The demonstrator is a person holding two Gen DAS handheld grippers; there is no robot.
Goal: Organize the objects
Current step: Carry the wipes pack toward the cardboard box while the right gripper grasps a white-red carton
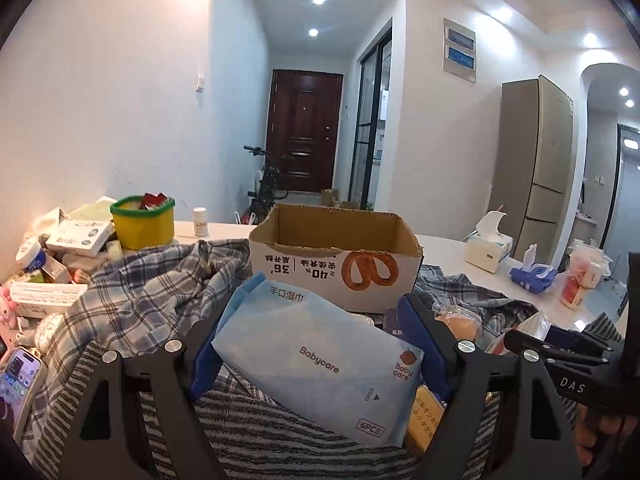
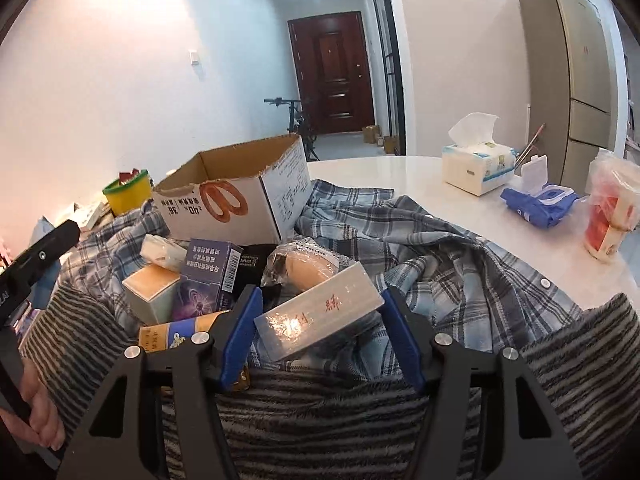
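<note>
My left gripper (image 1: 316, 344) is shut on a light blue Babycare wet-wipes pack (image 1: 320, 364), held above the striped cloth in front of the open cardboard box (image 1: 336, 256). My right gripper (image 2: 320, 320) is shut on a clear-wrapped white box with red characters (image 2: 320, 312), held over a pile of small items: a purple box (image 2: 208, 276), a beige box (image 2: 150, 292), a bagged bun (image 2: 308, 268). The cardboard box (image 2: 236, 196) stands empty behind the pile. The left gripper's body shows at the left edge of the right wrist view.
A plaid shirt (image 2: 440, 256) and a striped grey cloth (image 2: 320, 420) cover the white table (image 2: 380, 172). A tissue box (image 2: 476, 168), blue wipes pack (image 2: 540, 200) and red bagged item (image 2: 608, 216) sit right. A yellow tub (image 1: 142, 222), medicine boxes (image 1: 76, 236) and a phone (image 1: 20, 376) lie left.
</note>
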